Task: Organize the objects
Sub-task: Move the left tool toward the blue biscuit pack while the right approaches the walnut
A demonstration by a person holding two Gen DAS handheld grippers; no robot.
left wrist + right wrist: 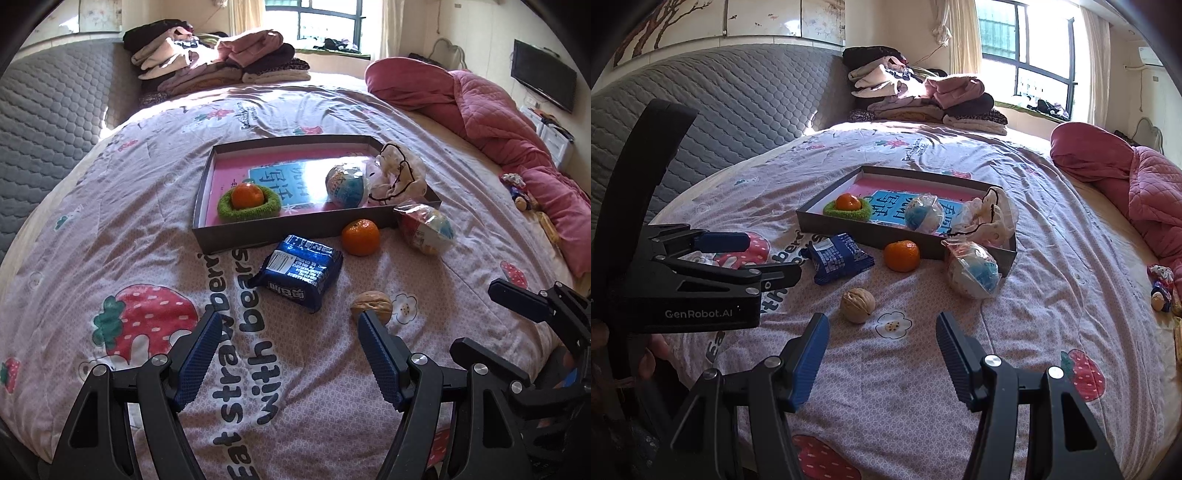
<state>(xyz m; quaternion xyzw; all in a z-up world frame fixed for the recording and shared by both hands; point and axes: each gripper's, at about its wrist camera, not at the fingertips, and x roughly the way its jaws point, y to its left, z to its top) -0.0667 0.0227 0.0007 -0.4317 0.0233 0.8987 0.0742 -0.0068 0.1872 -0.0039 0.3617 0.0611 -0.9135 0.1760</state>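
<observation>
A shallow grey box (280, 227) (849, 229) lies on the bedspread. It holds an orange in a green ring (246, 195) (847, 203), a wrapped blue-white ball (345, 184) (925, 214) and a crumpled white pouch (399, 173) (990, 218). In front of the box lie a blue snack packet (299, 275) (840, 258), a loose orange (360, 237) (902, 255), a walnut (371, 304) (857, 305) and a second wrapped ball (426, 229) (973, 275). My left gripper (288, 326) (772, 256) is open above the sheet, just short of the packet and walnut. My right gripper (882, 321) (476, 317) is open beside the walnut, nothing between its fingers.
Folded clothes (218, 55) (923, 96) are stacked at the head of the bed by a grey quilted headboard (738, 96). A pink quilt (491, 110) (1137, 177) runs along the right side, with small wrapped items (519, 192) (1161, 286) next to it.
</observation>
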